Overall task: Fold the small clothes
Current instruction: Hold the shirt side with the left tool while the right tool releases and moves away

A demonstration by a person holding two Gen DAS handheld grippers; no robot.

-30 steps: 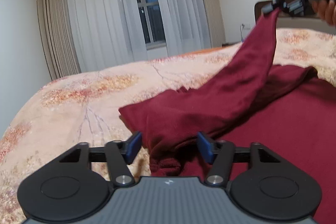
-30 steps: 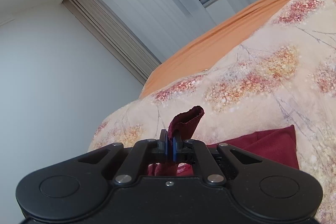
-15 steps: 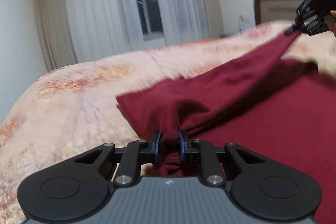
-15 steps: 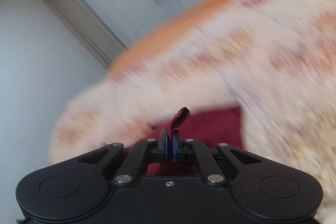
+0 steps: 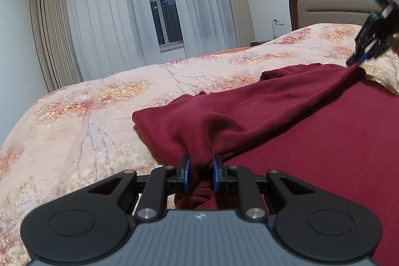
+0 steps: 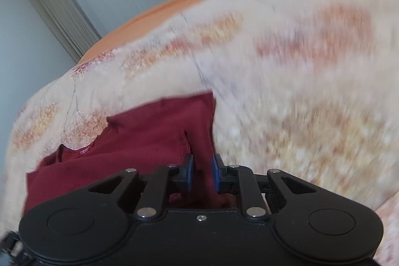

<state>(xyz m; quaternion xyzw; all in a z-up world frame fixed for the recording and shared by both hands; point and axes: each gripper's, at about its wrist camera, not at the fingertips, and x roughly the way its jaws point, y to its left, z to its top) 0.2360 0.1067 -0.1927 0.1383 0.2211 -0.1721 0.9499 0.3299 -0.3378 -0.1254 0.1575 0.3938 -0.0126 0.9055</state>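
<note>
A dark red garment [image 5: 274, 104] lies spread on the floral quilt [image 5: 99, 116], with one long fold stretched from near left to far right. My left gripper [image 5: 200, 161] is shut on a bunched edge of that fold, low over the bed. My right gripper [image 5: 356, 61] is at the far right, its tip at the other end of the fold. In the right wrist view the right gripper [image 6: 202, 161] has its jaws opening, a gap shows beside each pad, and the red garment [image 6: 149, 131] lies between and under them. That view is blurred.
The quilt [image 6: 299, 66] covers the whole bed, with an orange sheet [image 6: 154, 11] at its far edge. A brown padded headboard [image 5: 336, 6] stands at the right. Curtains and a window [image 5: 159, 4] fill the far wall. A fingertip of the person shows behind the right gripper.
My left gripper closed on the bunched red cloth. My right gripper came down toward the bed with the cloth's end, tilted downward, and its jaws went from shut to parted.
</note>
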